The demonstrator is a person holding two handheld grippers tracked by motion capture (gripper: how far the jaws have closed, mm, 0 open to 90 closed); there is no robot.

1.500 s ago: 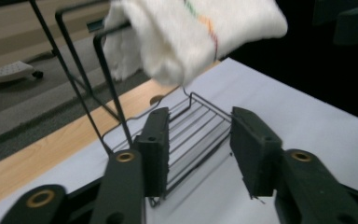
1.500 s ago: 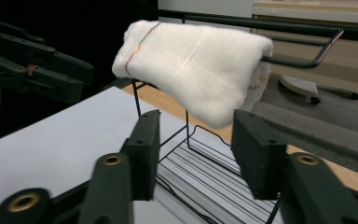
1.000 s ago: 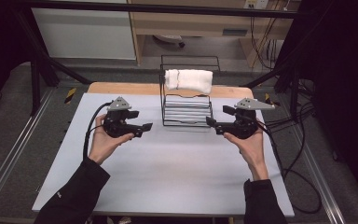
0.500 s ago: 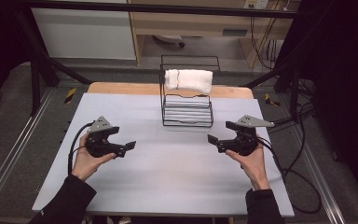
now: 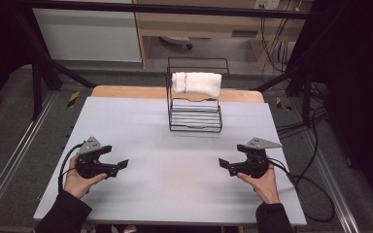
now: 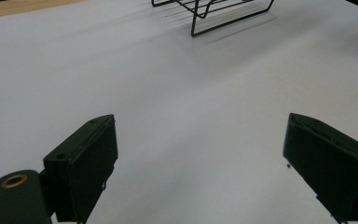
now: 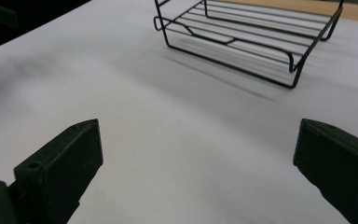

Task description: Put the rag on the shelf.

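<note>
We are holding our left gripper [image 5: 122, 165] wide open, our right gripper [image 5: 223, 164] wide open too, both empty, wire rack [image 5: 195, 119] sitting far ahead, white towel [image 5: 196, 83] lying on top.

A black wire rack [image 5: 194, 114] stands upright mid-table at the far edge, a rolled white towel [image 5: 196, 83] on top

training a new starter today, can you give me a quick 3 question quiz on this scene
1. True or false: the rolled white towel lies on the top tier of the black wire rack.
2. How do the left hand-held gripper and the right hand-held gripper stand? A) both open and empty B) both shut on the towel
3. What colour is the table top?

Key: 1 true; 2 A; 3 pale grey-white.
</note>
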